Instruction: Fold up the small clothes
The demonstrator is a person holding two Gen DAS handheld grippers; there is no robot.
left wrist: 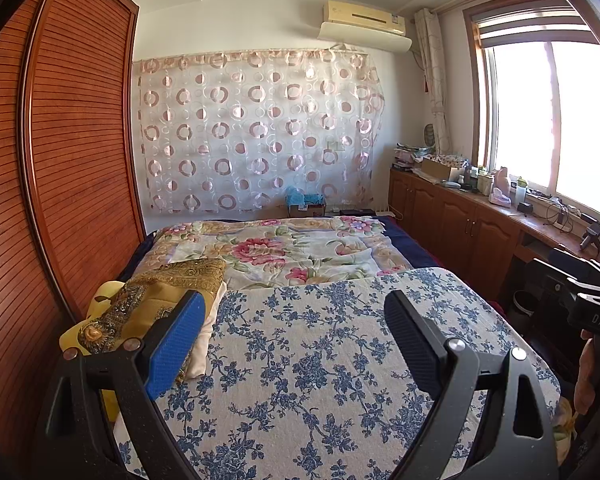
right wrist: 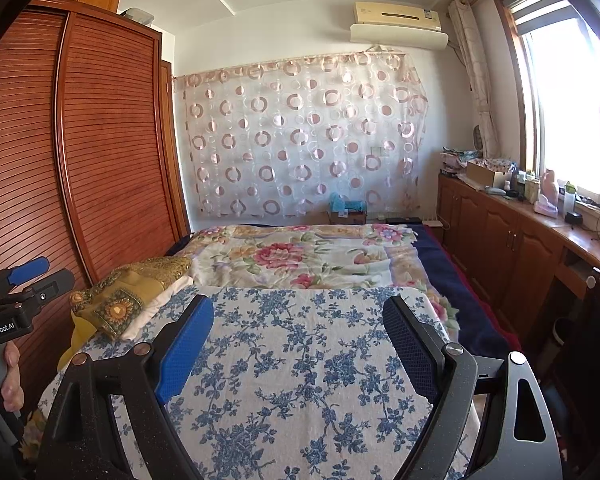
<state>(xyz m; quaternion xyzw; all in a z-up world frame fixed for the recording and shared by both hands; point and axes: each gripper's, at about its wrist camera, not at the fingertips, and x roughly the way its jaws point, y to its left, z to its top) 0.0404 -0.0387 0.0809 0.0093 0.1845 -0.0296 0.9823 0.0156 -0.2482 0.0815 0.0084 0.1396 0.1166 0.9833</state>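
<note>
A yellow-gold embroidered garment [left wrist: 156,304] lies folded over a white cloth at the left edge of the blue-flowered cover [left wrist: 320,352] on the bed; it also shows in the right wrist view [right wrist: 128,296]. My left gripper [left wrist: 296,320] is open and empty above the cover, its left finger close beside the garment. My right gripper [right wrist: 298,324] is open and empty above the same cover [right wrist: 300,360], to the right of the garment. The left gripper's body shows at the left edge of the right wrist view [right wrist: 16,300], the right one's at the right edge of the left wrist view [left wrist: 580,296].
A pink-flowered quilt [left wrist: 284,252] covers the far half of the bed. A wooden slatted wardrobe [left wrist: 60,168] runs along the left. Wooden cabinets [left wrist: 460,216] with clutter on top stand under the window on the right. A circle-patterned curtain [left wrist: 256,132] hangs on the far wall.
</note>
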